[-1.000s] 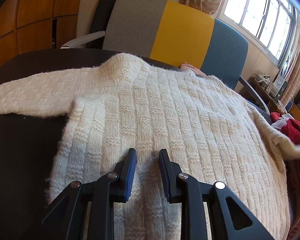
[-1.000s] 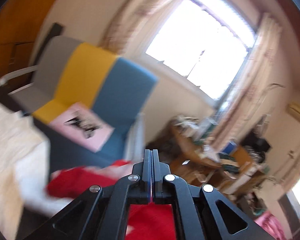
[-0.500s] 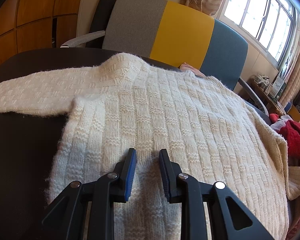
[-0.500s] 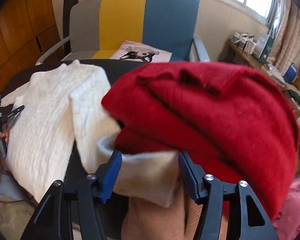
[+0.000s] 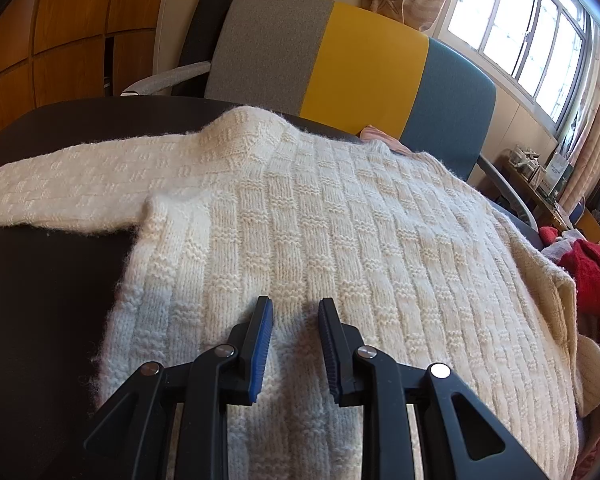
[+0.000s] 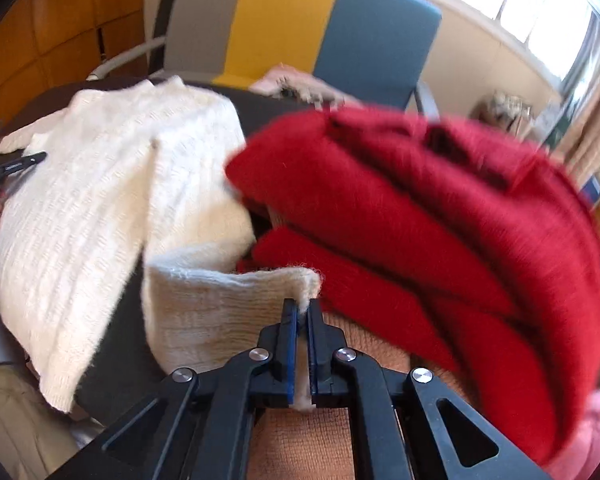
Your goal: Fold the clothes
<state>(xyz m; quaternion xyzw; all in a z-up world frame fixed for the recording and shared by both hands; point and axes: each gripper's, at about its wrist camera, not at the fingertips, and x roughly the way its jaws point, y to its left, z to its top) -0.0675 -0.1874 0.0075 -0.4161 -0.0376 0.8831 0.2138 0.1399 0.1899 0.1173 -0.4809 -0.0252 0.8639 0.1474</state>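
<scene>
A cream knitted sweater [image 5: 300,220] lies flat on the dark table [image 5: 40,280], one sleeve [image 5: 60,192] stretched out to the left. My left gripper [image 5: 294,308] rests low over the sweater's hem area, jaws apart, nothing pinched between the pads. In the right wrist view the sweater [image 6: 100,200] drapes over the table's edge, and its other sleeve's cuff [image 6: 220,304] lies beside a red garment [image 6: 420,220]. My right gripper [image 6: 303,308] is shut on the corner of that cuff, cream knit showing between the blue pads. The left gripper [image 6: 20,162] shows at the far left.
A grey, yellow and blue chair [image 5: 360,60] stands behind the table, with a pink cushion on its seat. The red garment lies piled on a tan knit [image 6: 300,440], with pink cloth [image 6: 596,420] at the right. A cluttered shelf runs under the window.
My right gripper swung down from facing the room, opened around the cream cuff, then closed on its corner. The left gripper and the sweater's body stayed still.
</scene>
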